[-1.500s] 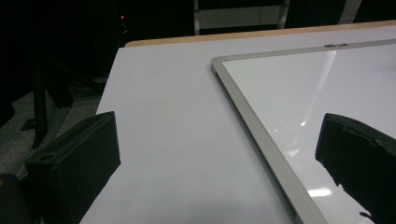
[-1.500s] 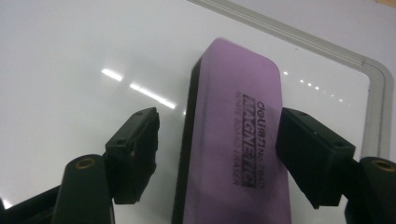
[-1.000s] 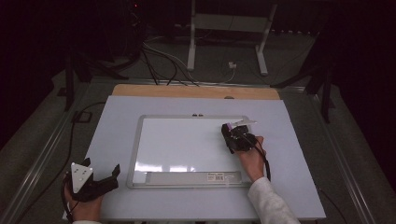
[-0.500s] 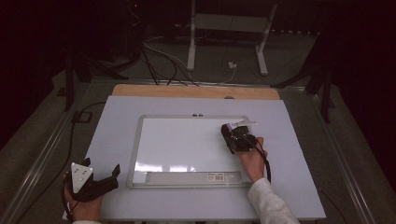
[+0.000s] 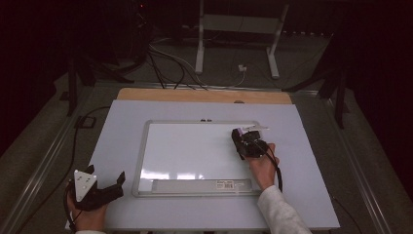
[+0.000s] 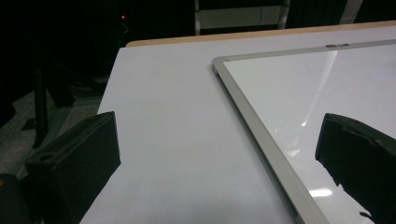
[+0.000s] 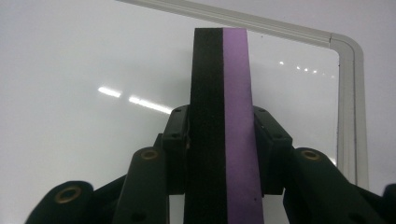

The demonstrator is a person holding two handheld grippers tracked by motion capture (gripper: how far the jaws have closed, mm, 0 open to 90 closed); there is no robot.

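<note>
A whiteboard point(image 5: 195, 153) with a silver frame lies flat on the pale table; its surface looks blank. My right gripper point(image 5: 242, 140) is over the board's upper right part, shut on a whiteboard eraser point(image 7: 224, 121) with a black felt side and a purple side. In the right gripper view the eraser stands on edge between the jaws, near the board's rounded corner point(image 7: 348, 46). My left gripper point(image 5: 109, 187) rests at the table's front left, open, with nothing between its jaws point(image 6: 210, 154). The board's left frame edge point(image 6: 261, 135) runs just past its right jaw.
A wooden strip point(image 5: 204, 95) edges the table's far side. A white metal stand point(image 5: 238, 29) and loose cables point(image 5: 165, 63) sit on the dark floor beyond. A cable point(image 5: 80, 129) trails off the table's left side.
</note>
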